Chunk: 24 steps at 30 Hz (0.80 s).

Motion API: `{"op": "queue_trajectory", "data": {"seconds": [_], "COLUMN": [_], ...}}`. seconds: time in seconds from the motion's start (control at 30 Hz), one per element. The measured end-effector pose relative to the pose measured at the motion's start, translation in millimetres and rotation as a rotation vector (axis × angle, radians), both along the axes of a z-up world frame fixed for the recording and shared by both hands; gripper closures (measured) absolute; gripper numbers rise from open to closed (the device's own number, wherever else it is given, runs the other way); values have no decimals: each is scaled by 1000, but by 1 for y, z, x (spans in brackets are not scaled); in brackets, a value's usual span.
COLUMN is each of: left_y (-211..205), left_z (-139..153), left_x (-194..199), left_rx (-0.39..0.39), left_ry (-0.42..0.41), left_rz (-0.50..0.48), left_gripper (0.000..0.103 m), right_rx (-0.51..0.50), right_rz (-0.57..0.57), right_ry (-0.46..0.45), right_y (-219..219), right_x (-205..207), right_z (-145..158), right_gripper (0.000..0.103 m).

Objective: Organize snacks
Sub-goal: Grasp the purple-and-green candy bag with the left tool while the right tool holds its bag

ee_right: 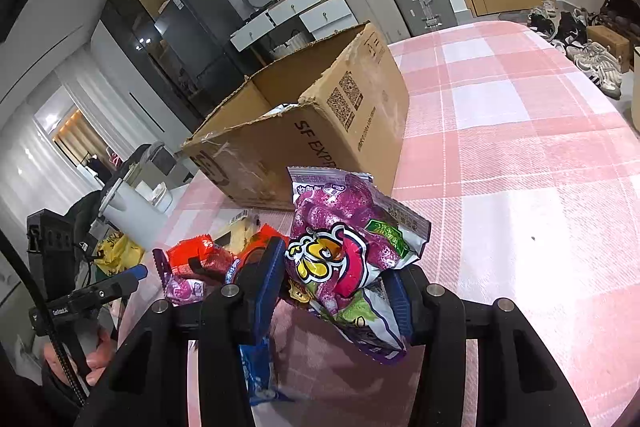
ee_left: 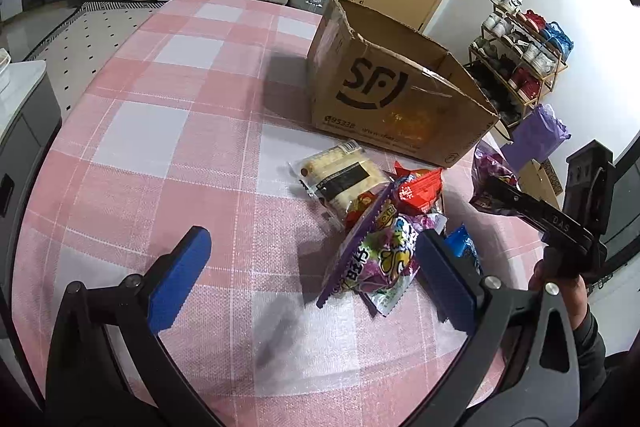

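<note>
Left claw (ee_left: 312, 279) hangs wide, nothing between its blue pads, over the pink-checked counter (ee_left: 168, 131). Just right of it: snack pile (ee_left: 376, 219), with a purple cartoon packet (ee_left: 376, 263) nearest, beside the right pad. Behind: open cardboard box (ee_left: 384, 95). Right claw (ee_right: 336, 287) is clamped narrow on a purple snack bag (ee_right: 348, 251), raised off the counter near the box.

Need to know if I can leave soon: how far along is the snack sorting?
Early. The right hand-held gripper is shut on a purple snack bag, lifted, not yet in the cardboard box. A pile of packets remains on the table; the left hand-held gripper is open.
</note>
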State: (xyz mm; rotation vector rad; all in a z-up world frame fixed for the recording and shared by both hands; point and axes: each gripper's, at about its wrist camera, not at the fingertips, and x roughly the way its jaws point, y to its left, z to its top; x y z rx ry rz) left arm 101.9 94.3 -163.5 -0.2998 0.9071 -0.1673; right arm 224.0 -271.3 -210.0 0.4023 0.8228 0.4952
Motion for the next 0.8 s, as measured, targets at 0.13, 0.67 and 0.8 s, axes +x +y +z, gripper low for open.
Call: {"op": "queue_trajectory", "data": {"seconds": [0.13, 0.67, 0.8], "left_y": [-7, -43, -47], "left_z": [0, -16, -24], "left_x": [-3, 6, 14], "left_rx": [6, 40, 48], "left_ry": [7, 67, 86], "left_rz": [-20, -111, -112], "left_gripper": [1, 1, 1], "right_rx": [15, 40, 41], "right_rz": [3, -26, -22], "right_ry": [-18, -98, -95], "right_y": [-9, -26, -28], "right_x": [-11, -48, -51], "right_z": [4, 28, 26], "right_gripper": [55, 55, 54]}}
